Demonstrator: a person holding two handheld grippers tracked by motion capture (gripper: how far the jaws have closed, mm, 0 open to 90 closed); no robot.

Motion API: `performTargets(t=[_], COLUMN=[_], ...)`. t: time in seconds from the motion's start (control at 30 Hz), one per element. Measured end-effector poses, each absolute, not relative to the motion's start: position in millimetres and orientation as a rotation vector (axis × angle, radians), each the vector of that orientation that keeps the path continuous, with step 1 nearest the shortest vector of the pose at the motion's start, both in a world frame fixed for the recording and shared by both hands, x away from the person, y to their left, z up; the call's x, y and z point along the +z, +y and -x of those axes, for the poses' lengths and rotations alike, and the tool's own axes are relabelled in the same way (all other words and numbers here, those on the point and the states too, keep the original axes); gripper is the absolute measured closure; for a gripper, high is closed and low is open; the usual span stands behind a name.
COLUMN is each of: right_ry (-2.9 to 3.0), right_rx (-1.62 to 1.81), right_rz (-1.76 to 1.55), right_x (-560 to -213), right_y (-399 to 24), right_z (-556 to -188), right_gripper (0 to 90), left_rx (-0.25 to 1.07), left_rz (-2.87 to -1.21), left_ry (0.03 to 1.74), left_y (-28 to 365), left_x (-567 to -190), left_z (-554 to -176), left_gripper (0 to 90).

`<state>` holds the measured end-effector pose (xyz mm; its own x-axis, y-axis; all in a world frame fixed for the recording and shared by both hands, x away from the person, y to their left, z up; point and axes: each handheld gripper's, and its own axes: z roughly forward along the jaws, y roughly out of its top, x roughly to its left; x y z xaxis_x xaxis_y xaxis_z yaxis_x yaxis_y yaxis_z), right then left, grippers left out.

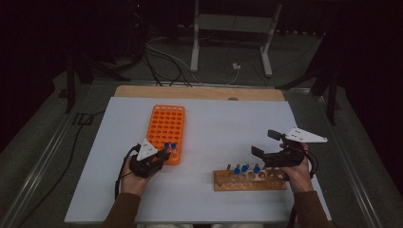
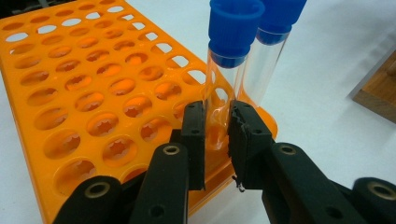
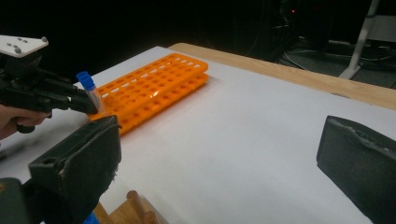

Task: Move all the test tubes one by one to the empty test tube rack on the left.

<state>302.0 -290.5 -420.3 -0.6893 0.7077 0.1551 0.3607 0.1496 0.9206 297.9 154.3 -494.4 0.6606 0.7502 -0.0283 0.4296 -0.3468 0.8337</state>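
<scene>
Right now we are clamping our left gripper (image 2: 217, 135) on a clear test tube with a blue cap (image 2: 223, 70); in the left gripper view the two black jaws are pressing against the glass low on its wall, one from each side. That tube is standing upright in a hole at the near corner of the orange rack (image 2: 93, 107), and a second blue-capped tube (image 2: 271, 56) is standing just behind it, almost touching it. In the high view we are seeing the same corner: the two blue caps are sitting side by side at the rack's near right end, with the left gripper (image 1: 159, 159) reaching in from the left and our left hand (image 1: 130, 178) behind it.

Meanwhile we are holding our right gripper (image 1: 263, 145) with its jaws spread wide apart and nothing between them; in the right gripper view they are framing bare white table (image 3: 243, 140). It is hanging just above the wooden rack (image 1: 249, 180), which is lying near the table's front edge, well apart from the orange rack, and is carrying three more blue-capped tubes (image 1: 244, 168) in a row. Our right hand (image 1: 297, 173) is resting at that rack's right end.
</scene>
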Motion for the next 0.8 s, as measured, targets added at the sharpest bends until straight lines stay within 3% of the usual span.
performTargets(t=[0.3, 0.53, 0.8], right_ry=[2.130, 2.162, 2.213], right_rx=[1.531, 1.506, 1.483], right_rz=[-1.026, -1.013, -0.991], right_x=[-419, -418, -422], right_y=[-292, -293, -294], right_z=[-298, -293, -282], right_gripper=[0.0, 0.0, 1.9], left_rx=[0.391, 0.420, 0.402], left_rz=[-1.925, -1.834, -1.825], left_ry=[0.894, 0.944, 0.921], left_y=[162, 172, 175], left_x=[-490, -480, -472], left_z=[-294, -288, -283], left_gripper=[52.4, 18.3, 1.0])
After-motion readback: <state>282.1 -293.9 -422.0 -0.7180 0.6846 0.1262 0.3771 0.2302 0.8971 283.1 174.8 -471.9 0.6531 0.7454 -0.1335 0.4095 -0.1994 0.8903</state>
